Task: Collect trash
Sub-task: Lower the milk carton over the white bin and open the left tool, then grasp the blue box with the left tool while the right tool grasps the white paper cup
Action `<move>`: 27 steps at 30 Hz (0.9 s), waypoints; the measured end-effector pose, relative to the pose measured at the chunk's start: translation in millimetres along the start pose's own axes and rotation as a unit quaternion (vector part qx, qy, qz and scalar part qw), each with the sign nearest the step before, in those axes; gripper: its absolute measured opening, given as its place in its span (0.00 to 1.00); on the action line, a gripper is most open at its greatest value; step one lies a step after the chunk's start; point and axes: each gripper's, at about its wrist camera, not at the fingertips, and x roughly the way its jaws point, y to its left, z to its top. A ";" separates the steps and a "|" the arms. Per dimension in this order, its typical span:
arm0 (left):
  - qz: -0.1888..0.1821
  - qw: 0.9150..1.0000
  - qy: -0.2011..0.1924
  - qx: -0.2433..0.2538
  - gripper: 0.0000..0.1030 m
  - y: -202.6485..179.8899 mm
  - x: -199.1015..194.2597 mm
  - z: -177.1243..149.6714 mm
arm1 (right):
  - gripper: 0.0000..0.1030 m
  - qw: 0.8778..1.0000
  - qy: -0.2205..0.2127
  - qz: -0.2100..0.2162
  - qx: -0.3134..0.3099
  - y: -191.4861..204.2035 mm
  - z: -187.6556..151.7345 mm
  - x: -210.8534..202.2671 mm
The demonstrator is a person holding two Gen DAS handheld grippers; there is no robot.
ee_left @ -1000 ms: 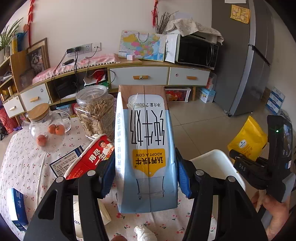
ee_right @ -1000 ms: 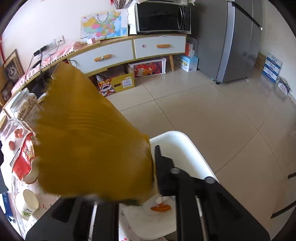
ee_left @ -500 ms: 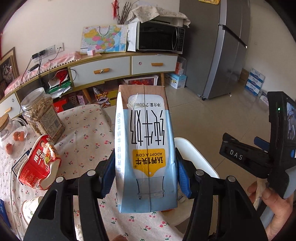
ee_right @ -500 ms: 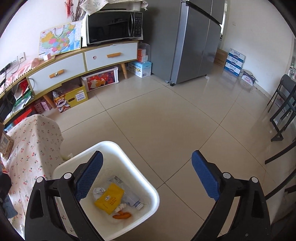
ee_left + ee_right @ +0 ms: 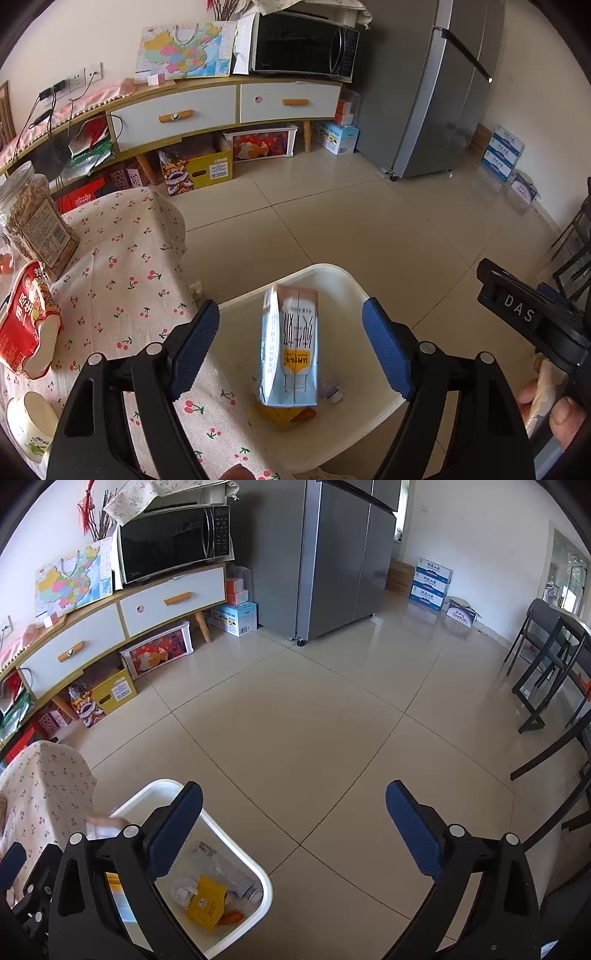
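Boxy milk carton (image 5: 291, 347) dropped into rounded white bin (image 5: 373, 299), left claw (image 5: 290, 350) spread

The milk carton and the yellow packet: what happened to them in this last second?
Both were let go. The left tool just opened and the milk carton is in the white bin; the right tool opened and the yellow packet lies in the bin. The table items stayed put.
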 end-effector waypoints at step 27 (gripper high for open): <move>0.222 0.970 -0.039 -0.086 0.78 173.0 -117.4 -51.0 | 0.93 0.977 -0.071 0.143 -0.138 167.0 -78.4 -123.9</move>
